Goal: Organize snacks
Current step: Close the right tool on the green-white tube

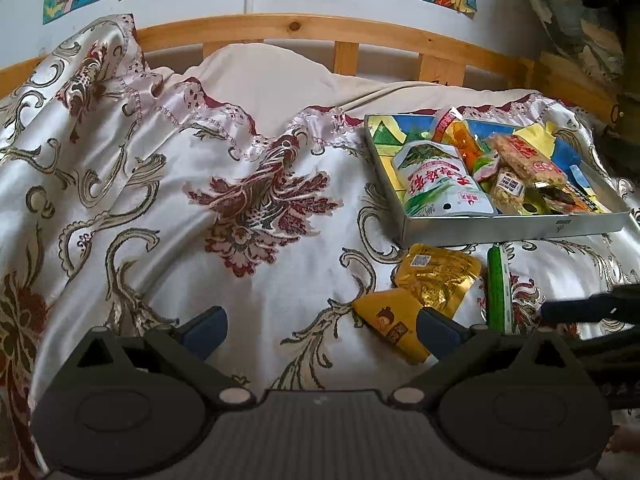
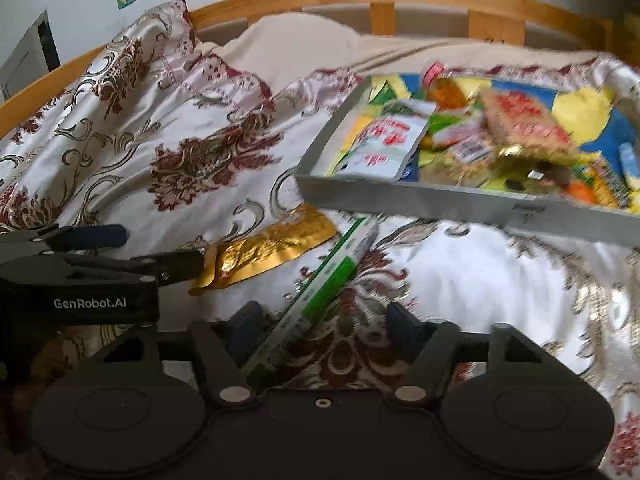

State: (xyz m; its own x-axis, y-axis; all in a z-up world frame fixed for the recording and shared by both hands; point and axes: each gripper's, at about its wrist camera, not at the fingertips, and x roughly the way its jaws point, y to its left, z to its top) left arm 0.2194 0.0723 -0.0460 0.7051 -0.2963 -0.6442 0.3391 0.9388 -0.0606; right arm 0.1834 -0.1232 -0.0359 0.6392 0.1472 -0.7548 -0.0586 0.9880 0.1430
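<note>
Most snacks are already gathered in the grey tray (image 1: 516, 229), while three packets, including the green stick pack (image 2: 320, 284) straddled but not yet pinched by the spread right gripper (image 2: 322, 330), remain on the bedspread (image 1: 168, 216); the left gripper (image 1: 322, 330) is spread empty.

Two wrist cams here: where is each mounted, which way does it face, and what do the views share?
Left wrist: on the left gripper, angled down over the bedspread toward the headboard; its own open fingers show, the right gripper at right.
Right wrist: on the right gripper, facing likewise; fingers straddle the green stick pack without touching it; the left gripper at left.
Shared: snack tray, gold pouch, green stick pack, headboard.
</note>
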